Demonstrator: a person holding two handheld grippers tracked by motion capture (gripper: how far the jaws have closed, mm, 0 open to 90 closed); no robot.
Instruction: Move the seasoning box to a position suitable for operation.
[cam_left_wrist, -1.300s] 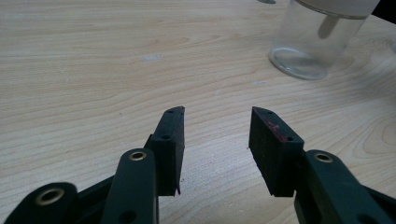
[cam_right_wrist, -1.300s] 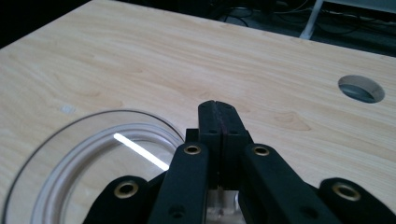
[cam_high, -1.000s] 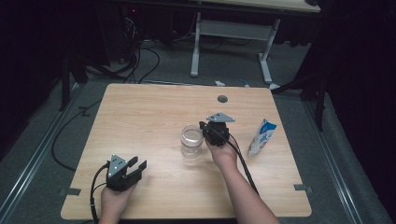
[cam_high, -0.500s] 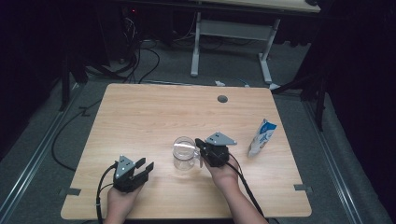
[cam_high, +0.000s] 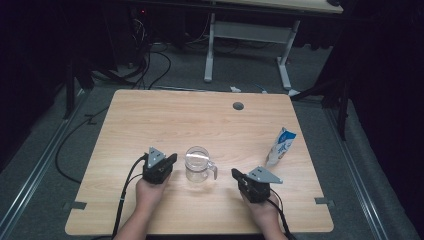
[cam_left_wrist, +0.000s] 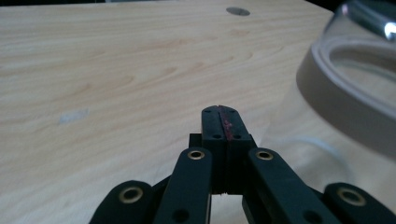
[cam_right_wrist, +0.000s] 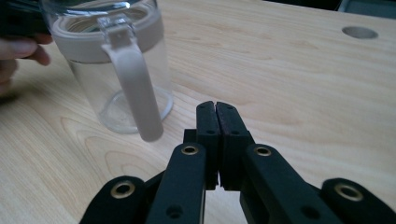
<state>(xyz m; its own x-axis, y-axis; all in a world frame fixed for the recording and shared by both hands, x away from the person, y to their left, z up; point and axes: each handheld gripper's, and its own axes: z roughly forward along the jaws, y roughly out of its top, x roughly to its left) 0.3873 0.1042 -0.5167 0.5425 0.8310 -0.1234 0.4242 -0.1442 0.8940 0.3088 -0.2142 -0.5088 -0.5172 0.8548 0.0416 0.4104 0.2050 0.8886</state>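
A clear glass jug (cam_high: 198, 164) with a beige collar and handle (cam_right_wrist: 135, 88) stands upright on the wooden table (cam_high: 165, 120), near its front. My left gripper (cam_high: 171, 159) rests just left of the jug, close beside it; its jaws have just closed and meet with nothing between them (cam_left_wrist: 220, 112). The jug's collar (cam_left_wrist: 345, 93) looms at the right of the left gripper view. My right gripper (cam_high: 235, 173) sits to the jug's right, apart from the handle, jaws pressed together and empty (cam_right_wrist: 215, 109).
A small blue-and-white milk carton (cam_high: 281, 146) stands near the table's right edge. A round cable hole (cam_high: 238, 106) sits at the far middle. Desk legs and cables lie on the floor beyond the table.
The jug slid toward the front with the right gripper at its handle; that gripper then drew back to the right, off the jug. The left gripper moved right toward the jug and shut.
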